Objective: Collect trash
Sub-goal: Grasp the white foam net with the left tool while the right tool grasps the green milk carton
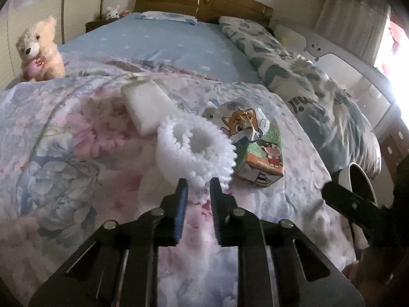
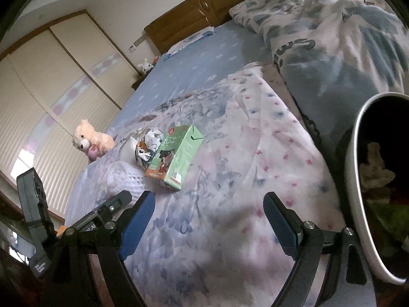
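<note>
Left gripper [image 1: 198, 188] clamps the white foam fruit net [image 1: 195, 151] at centre frame; green milk carton [image 1: 260, 157] just right, right gripper [image 2: 208, 220] wide apart.

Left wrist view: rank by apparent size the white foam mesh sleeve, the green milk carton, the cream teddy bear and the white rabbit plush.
Largest to smallest as they look:
1. White foam mesh sleeve, though it is nearest the camera
2. Green milk carton and cream teddy bear: too alike to rank
3. White rabbit plush, far away by the headboard

milk carton [image 2: 175, 157] on quilt [image 2: 230, 192], teddy bear [image 2: 90, 142] behind it.
</note>
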`<state>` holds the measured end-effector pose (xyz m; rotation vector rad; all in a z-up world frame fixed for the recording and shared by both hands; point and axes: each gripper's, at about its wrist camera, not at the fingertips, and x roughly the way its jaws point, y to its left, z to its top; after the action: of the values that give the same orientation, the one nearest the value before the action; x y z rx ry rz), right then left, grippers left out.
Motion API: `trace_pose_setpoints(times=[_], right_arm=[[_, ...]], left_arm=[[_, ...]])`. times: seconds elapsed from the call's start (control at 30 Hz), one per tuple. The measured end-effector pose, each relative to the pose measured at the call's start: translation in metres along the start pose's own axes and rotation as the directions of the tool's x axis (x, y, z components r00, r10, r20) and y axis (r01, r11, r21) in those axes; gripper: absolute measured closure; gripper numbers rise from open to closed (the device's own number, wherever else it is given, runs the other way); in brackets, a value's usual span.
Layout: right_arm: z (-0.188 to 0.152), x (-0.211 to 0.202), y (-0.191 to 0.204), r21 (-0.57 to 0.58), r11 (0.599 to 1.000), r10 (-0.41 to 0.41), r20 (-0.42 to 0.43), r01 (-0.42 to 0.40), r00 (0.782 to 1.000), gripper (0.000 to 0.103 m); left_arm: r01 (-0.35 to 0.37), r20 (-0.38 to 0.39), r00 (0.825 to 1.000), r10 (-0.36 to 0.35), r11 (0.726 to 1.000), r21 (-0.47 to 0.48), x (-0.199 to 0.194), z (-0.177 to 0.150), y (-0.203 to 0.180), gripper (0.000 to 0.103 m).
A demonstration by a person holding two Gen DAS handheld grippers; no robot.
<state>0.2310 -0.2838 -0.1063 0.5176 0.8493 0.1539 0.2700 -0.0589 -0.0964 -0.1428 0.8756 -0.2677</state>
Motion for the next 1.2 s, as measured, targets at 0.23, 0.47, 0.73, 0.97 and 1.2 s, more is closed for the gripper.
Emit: trace_pose_setpoints(times=[0.23,0.47,0.73,0.97,1.2], right_arm=[[0.003,0.025,0.02,-0.032,0.999,0.018,-0.027,-0.018,0.999,0.015],[0.006,0.062,0.06,-0.148,0.989,-0.036,-0.058,0.027,0.998,0.016],[0.01,0.082,0.073,-0.209,0.967,-0.151,-0.022,0.143,0.988,0.038],[-0.002,0.044,0.051,-0.162,0.983,-0.095,-0.015,0.092,0.995,0.051],[-0.027,0.005,0.028,-0.119,0.992,-0.043,-0.063,0.035,0.997,0.047]], left_arm=[[0.004,0.005,1.0,-0.004,0.999,-0.051,-0.022,-0.015,0.025,0.09],[0.002,-0.008,1.0,-0.003,0.996,-0.09,-0.038,-0.033,0.044,0.091],[0.007,-0.005,1.0,-0.008,0.996,-0.093,-0.047,-0.041,0.045,0.092],[0.051,0.002,0.999,-0.051,0.996,-0.076,-0.058,-0.047,0.033,0.092],[0.063,-0.009,0.998,-0.064,0.996,-0.06,-0.063,-0.054,0.022,0.092]])
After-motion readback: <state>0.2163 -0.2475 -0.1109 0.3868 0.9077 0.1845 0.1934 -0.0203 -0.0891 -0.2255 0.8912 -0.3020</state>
